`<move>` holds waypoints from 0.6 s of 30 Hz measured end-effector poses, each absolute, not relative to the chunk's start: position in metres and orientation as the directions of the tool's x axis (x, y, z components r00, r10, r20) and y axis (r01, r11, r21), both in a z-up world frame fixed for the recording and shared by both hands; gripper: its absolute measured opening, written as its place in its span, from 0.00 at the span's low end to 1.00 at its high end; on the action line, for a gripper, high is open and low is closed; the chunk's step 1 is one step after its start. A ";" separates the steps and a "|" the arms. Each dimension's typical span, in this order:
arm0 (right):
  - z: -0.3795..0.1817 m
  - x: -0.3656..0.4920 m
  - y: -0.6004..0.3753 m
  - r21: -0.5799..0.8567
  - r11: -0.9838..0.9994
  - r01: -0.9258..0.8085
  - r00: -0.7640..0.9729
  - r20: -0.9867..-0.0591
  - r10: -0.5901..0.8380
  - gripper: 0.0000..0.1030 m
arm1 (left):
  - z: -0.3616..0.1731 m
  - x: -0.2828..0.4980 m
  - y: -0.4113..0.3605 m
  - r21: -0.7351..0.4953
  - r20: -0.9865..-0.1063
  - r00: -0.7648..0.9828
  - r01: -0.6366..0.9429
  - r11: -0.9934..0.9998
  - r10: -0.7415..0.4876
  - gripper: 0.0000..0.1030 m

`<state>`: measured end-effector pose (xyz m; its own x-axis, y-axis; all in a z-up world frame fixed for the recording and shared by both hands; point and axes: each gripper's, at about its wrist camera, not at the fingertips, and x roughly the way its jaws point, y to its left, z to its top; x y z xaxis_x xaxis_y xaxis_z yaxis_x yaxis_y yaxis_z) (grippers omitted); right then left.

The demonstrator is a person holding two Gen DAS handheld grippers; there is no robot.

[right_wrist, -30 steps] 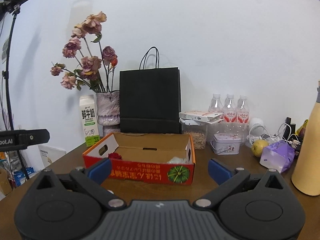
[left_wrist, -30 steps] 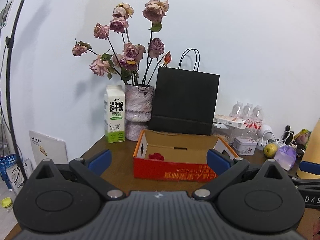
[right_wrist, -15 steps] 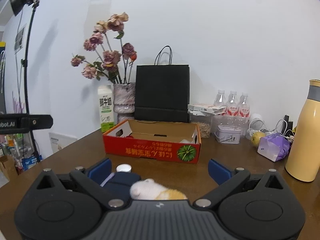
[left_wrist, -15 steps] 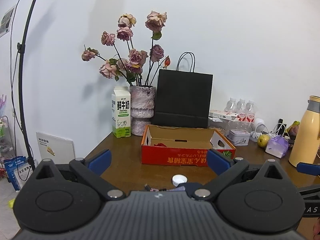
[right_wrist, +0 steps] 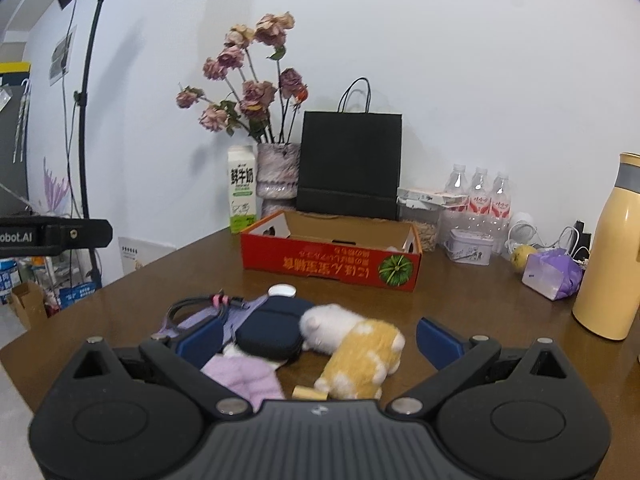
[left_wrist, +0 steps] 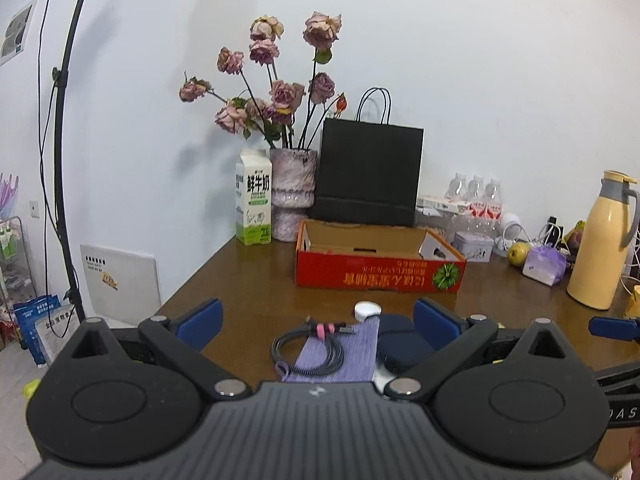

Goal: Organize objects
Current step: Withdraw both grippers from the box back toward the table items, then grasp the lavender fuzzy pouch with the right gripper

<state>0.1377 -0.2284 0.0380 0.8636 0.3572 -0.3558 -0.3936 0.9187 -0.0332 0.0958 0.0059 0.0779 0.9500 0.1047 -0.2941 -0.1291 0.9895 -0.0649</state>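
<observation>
An open red cardboard box [left_wrist: 380, 276] [right_wrist: 330, 264] sits mid-table. In front of it lie a coiled black cable [left_wrist: 306, 350] [right_wrist: 192, 306] on a purple cloth [left_wrist: 340, 356], a small white round disc [left_wrist: 366, 310] [right_wrist: 282, 290] and a dark blue pouch [left_wrist: 402, 346] [right_wrist: 272, 326]. The right wrist view also shows a white and yellow plush toy [right_wrist: 352, 344] and a lilac sock [right_wrist: 244, 376]. My left gripper [left_wrist: 316, 322] hangs open above the cable and cloth. My right gripper [right_wrist: 318, 338] is open over the pouch and plush, holding nothing.
Along the wall stand a milk carton [left_wrist: 253, 198], a vase of dried roses [left_wrist: 293, 194], a black paper bag [left_wrist: 370, 176], water bottles [right_wrist: 480, 196] and a tin [right_wrist: 468, 246]. A yellow thermos [right_wrist: 612, 248], purple tissue pack [right_wrist: 554, 274] and pear [left_wrist: 518, 253] crowd the right side. A light stand [left_wrist: 60, 160] rises left.
Both grippers have pulled back from the red box and tilted down. The cable, cloth, pouch, plush and sock near the table's front have come into view. Both stay open.
</observation>
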 end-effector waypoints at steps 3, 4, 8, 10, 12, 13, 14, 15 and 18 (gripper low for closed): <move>0.032 0.128 -0.226 -0.040 0.914 -0.405 0.855 -0.372 0.362 1.00 | 0.071 0.087 0.009 -0.055 -0.309 0.945 -0.129 0.990 0.106 1.00; 0.029 0.126 -0.226 -0.040 0.912 -0.408 0.851 -0.377 0.364 1.00 | 0.068 0.084 0.010 -0.049 -0.310 0.945 -0.128 0.991 0.107 1.00; 0.020 0.119 -0.226 -0.029 0.909 -0.415 0.839 -0.398 0.370 1.00 | 0.058 0.077 0.012 -0.033 -0.325 0.939 -0.126 0.991 0.108 1.00; 0.015 0.117 -0.226 -0.021 0.908 -0.418 0.832 -0.410 0.373 1.00 | 0.052 0.074 0.013 -0.029 -0.339 0.935 -0.124 0.992 0.107 1.00; 0.009 0.116 -0.226 -0.016 0.907 -0.421 0.824 -0.424 0.375 1.00 | 0.046 0.072 0.015 -0.031 -0.349 0.932 -0.122 0.992 0.103 1.00; 0.007 0.116 -0.226 -0.015 0.906 -0.422 0.821 -0.430 0.376 1.00 | 0.044 0.072 0.016 -0.033 -0.353 0.930 -0.121 0.992 0.102 1.00; 0.004 0.116 -0.225 -0.014 0.906 -0.423 0.818 -0.437 0.375 1.00 | 0.041 0.071 0.016 -0.036 -0.357 0.929 -0.119 0.992 0.098 1.00; 0.001 0.116 -0.225 -0.013 0.906 -0.424 0.814 -0.443 0.375 1.00 | 0.039 0.072 0.017 -0.038 -0.363 0.927 -0.117 0.992 0.096 1.00; -0.005 0.120 -0.224 -0.003 0.906 -0.423 0.806 -0.458 0.375 1.00 | 0.032 0.074 0.018 -0.041 -0.377 0.922 -0.111 0.993 0.088 1.00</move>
